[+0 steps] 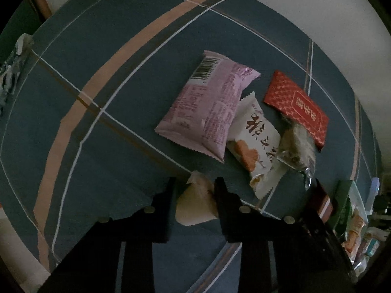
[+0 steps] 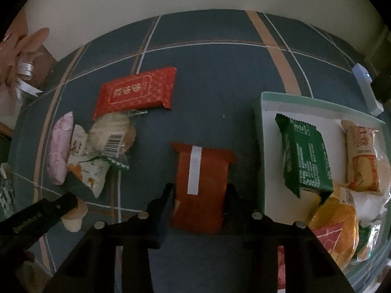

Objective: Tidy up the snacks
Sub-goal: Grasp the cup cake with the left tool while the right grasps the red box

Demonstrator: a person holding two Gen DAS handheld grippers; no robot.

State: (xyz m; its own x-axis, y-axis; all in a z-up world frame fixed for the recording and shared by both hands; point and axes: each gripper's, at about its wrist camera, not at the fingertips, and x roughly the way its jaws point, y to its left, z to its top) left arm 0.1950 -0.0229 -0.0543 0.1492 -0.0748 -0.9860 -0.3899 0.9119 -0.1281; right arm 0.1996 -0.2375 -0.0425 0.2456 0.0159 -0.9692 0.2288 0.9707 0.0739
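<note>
the left gripper is closed around a small pale cream snack pouch and the right gripper clamps a flat orange-red snack packet with a white strip, just left of the pale green plastic box that holds more snacks, on the blue checked tablecloth.

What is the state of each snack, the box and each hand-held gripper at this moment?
Left hand-held gripper: shut on the small pale packet.
Right hand-held gripper: shut on the red-orange packet.
Box: open, several snacks inside.
Green packet: lying in the box.
Pink packet: flat on the tablecloth, barcode up.
Red packet: flat, partly over a clear-wrapped snack.
</note>
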